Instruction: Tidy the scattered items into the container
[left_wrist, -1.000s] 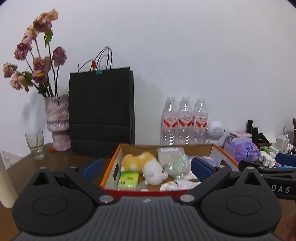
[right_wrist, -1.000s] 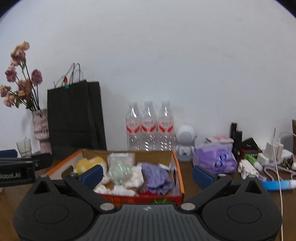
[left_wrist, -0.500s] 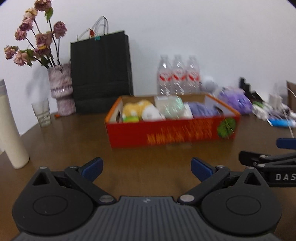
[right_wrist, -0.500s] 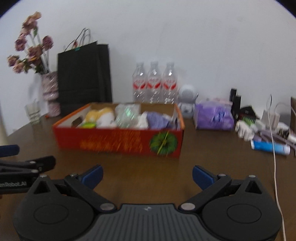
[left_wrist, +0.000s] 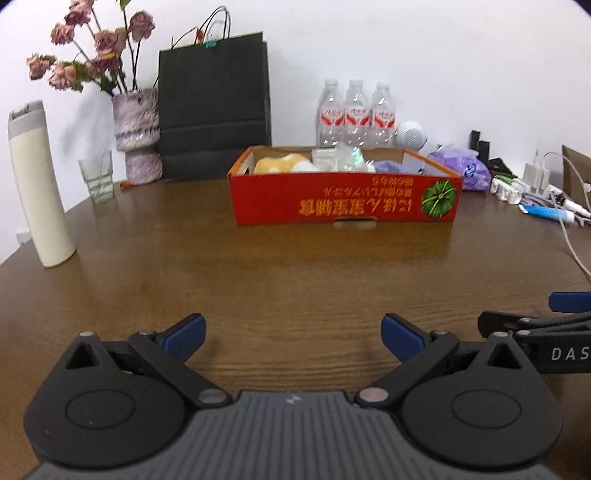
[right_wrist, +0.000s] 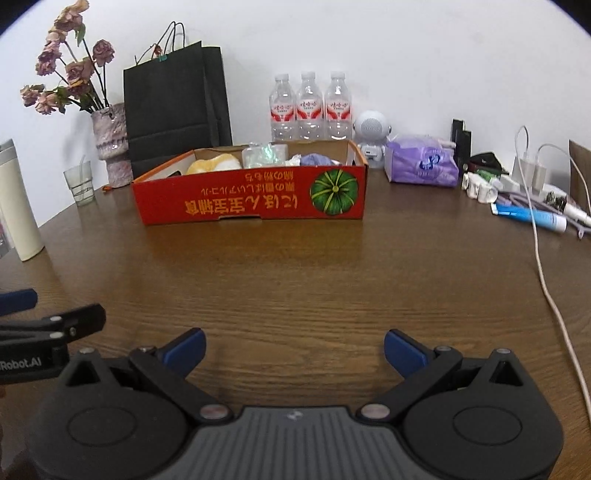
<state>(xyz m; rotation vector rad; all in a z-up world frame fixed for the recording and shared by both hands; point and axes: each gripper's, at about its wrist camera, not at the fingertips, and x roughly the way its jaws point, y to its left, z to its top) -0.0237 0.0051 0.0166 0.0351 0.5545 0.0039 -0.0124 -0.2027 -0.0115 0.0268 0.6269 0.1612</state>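
A red cardboard box (left_wrist: 343, 201) (right_wrist: 251, 201) stands at the far middle of the brown table. It holds a yellow and white plush toy (left_wrist: 282, 164) (right_wrist: 214, 164), a clear crinkled packet (left_wrist: 349, 157) (right_wrist: 264, 155) and a purple cloth (left_wrist: 389, 167) (right_wrist: 317, 159). My left gripper (left_wrist: 291, 338) is open and empty, low over the near table. My right gripper (right_wrist: 293, 349) is open and empty beside it. Each gripper shows at the edge of the other's view.
A black paper bag (left_wrist: 214, 107), a vase of dried flowers (left_wrist: 136, 136), a glass (left_wrist: 96, 181) and a white flask (left_wrist: 38, 184) stand at the left. Three water bottles (right_wrist: 310, 107), a purple tissue pack (right_wrist: 421, 164), chargers and a white cable (right_wrist: 543, 266) lie at the right.
Both grippers have pulled back from above the box toward the near table edge and dropped lower. Both stayed open and empty. The box contents are unchanged.
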